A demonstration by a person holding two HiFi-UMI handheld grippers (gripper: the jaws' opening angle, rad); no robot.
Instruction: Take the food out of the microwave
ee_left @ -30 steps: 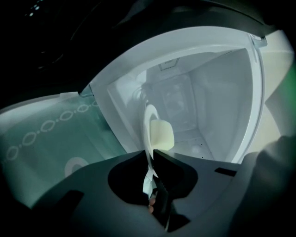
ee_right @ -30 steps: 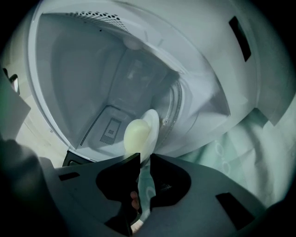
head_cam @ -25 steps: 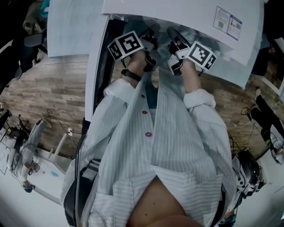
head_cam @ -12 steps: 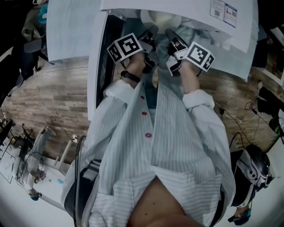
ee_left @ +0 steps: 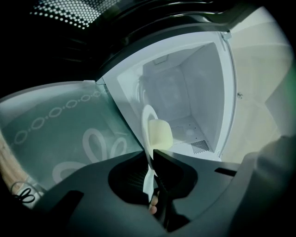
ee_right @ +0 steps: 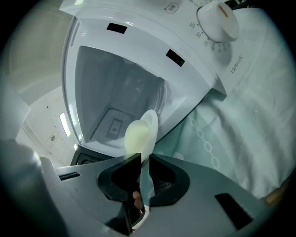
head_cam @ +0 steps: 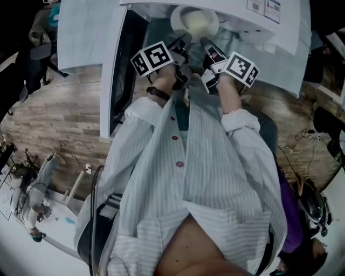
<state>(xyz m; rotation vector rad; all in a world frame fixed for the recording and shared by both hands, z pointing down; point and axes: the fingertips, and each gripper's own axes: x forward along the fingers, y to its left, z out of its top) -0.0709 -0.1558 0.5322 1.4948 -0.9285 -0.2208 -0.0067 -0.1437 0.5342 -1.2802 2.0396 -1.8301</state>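
A white plate carries a pale yellow lump of food and sits just in front of the white microwave. My left gripper is shut on the plate's near rim from the left, and my right gripper is shut on it from the right. In the left gripper view the plate stands edge-on between the jaws, with the food before the empty lit cavity. The right gripper view shows the plate, the food and the jaws clamped on the rim.
The microwave door hangs open at the left. A teal patterned cloth covers the table beside the microwave, under its timer dial. Wooden floor with cables and equipment lies around me.
The plate with the food has come out from under the microwave's top toward me, and both grippers have drawn back with it, still clamped on its rim.
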